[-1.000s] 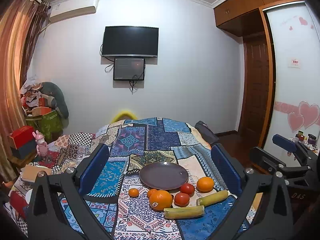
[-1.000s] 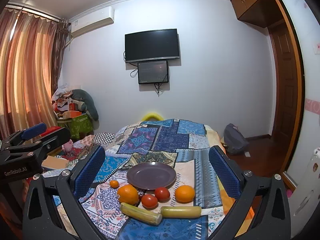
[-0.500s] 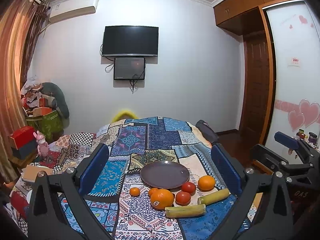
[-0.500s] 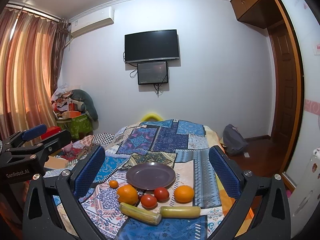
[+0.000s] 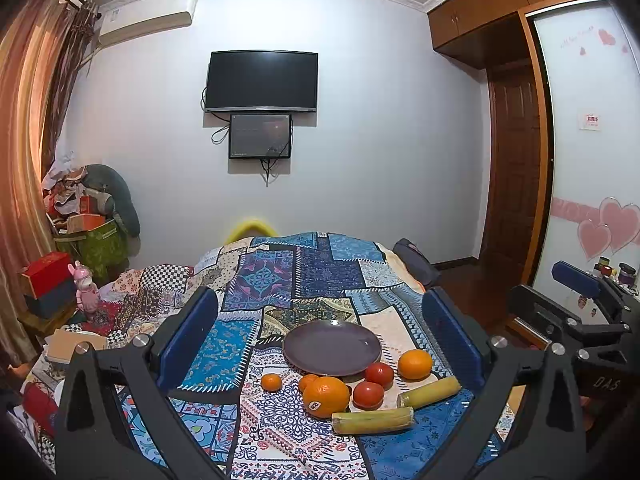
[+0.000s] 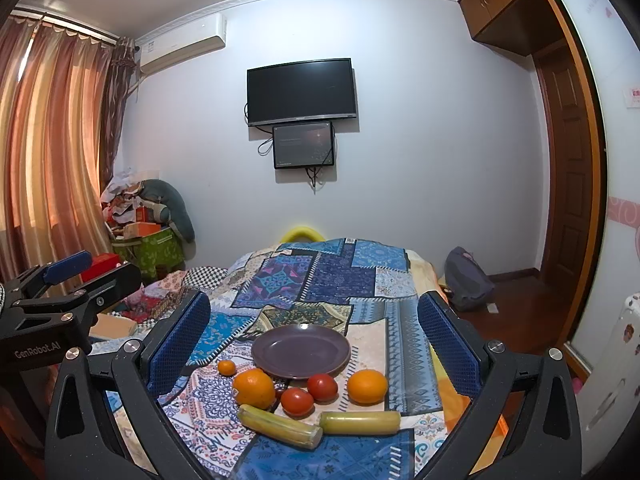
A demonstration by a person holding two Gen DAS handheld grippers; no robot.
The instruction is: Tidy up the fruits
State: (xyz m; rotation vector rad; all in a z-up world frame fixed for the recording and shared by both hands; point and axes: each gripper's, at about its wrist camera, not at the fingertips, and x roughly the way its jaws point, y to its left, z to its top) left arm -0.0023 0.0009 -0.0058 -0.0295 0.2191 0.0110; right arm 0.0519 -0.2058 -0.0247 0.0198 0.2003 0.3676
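The patchwork cloth [image 5: 280, 280] covers the whole table, giving the fruit a soft bed that keeps round pieces from rolling; on it the dark plate [image 5: 332, 346] sits bare in the middle, likely the place meant for the fruit; just in front lie two yellow-green stalks [image 6: 360, 422] end to end; beside them a big orange [image 6: 254, 388] and a second orange [image 6: 367, 387] flank two tomatoes [image 6: 297, 401]; a small tangerine [image 6: 227, 367] sits off to the plate's left edge, apart from the cluster. The left gripper [image 5: 320, 340] and right gripper [image 6: 312, 344] both hang above the near edge, jaws spread wide and empty, seemingly lining up for a first pick.
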